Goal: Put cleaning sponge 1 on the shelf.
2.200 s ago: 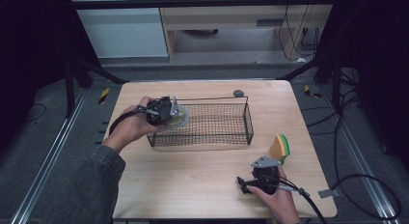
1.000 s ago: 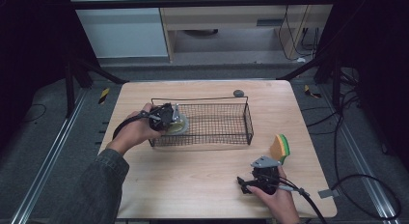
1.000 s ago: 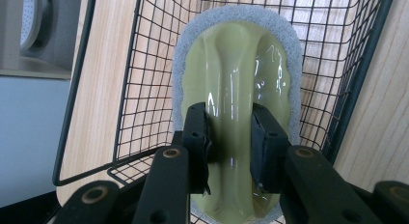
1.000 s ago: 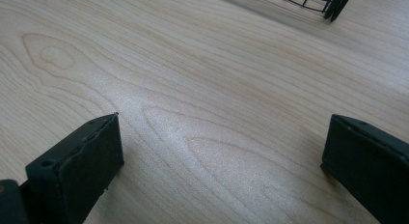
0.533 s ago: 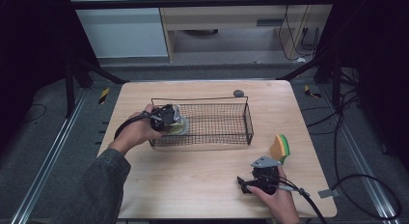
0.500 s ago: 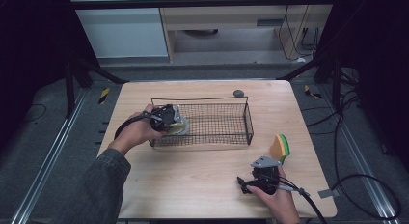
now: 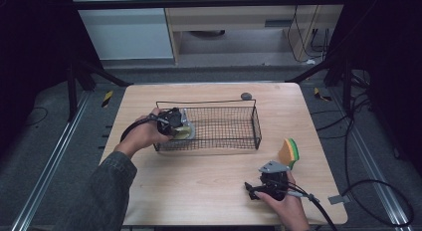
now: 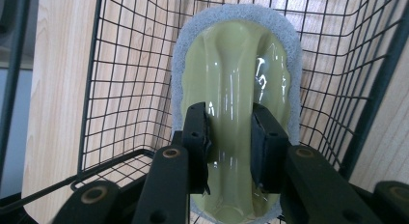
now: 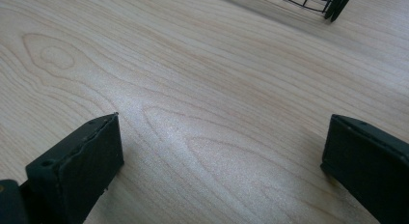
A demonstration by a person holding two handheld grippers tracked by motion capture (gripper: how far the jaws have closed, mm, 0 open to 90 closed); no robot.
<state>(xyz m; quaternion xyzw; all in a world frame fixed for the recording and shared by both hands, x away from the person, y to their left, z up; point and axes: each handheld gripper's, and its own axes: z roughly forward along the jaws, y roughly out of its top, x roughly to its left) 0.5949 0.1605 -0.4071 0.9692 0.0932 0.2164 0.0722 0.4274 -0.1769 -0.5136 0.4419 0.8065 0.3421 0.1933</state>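
Observation:
A scrubber with a pale green glossy handle and a grey-white pad (image 8: 236, 69) hangs inside the left end of the black wire basket (image 7: 219, 141). My left gripper (image 8: 230, 132) is shut on the ridge of its handle, both pads pressed against it. From above, the left gripper (image 7: 171, 122) reaches over the basket's left wall with the scrubber (image 7: 185, 131) just inside. My right gripper (image 7: 251, 188) rests on the table near the front right, its jaws wide open over bare wood (image 9: 217, 137) with nothing between them.
An orange, yellow and green sponge (image 7: 288, 152) stands on the table just beyond the right hand. A small dark round object (image 7: 245, 96) lies behind the basket's back rim. A corner of the basket (image 9: 313, 2) shows ahead of the right gripper.
The left hand has carried the scrubber a little to the right and lower, over the basket's left wall into its left end. The right hand has not moved.

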